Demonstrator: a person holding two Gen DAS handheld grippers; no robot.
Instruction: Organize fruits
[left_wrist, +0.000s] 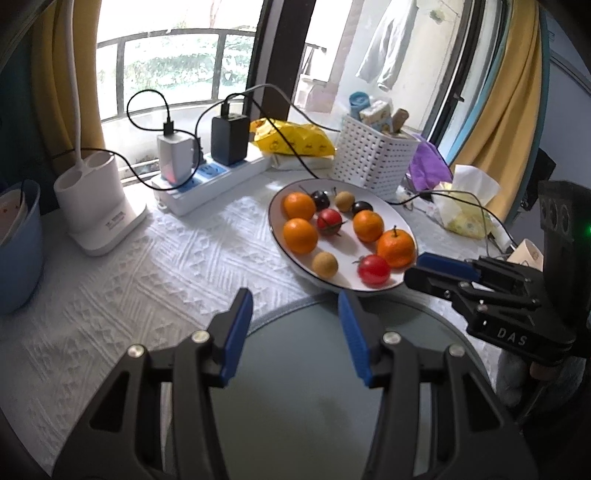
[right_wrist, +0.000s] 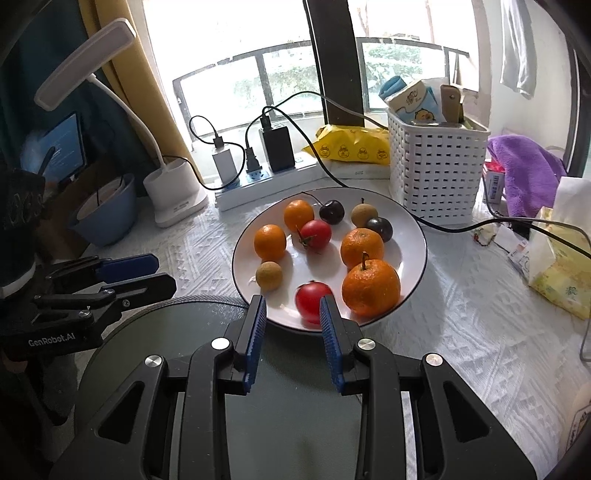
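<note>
White tablecloth (right_wrist: 461, 325): plate (right_wrist: 413, 225) holds oranges, tomatoes; both grippers spread, empty.

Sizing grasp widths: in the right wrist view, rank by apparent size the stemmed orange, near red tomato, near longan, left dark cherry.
1. stemmed orange, nearest, so partly inflated
2. near red tomato, partly behind the right gripper
3. near longan
4. left dark cherry; close to the longan and farther back, so unsure
</note>
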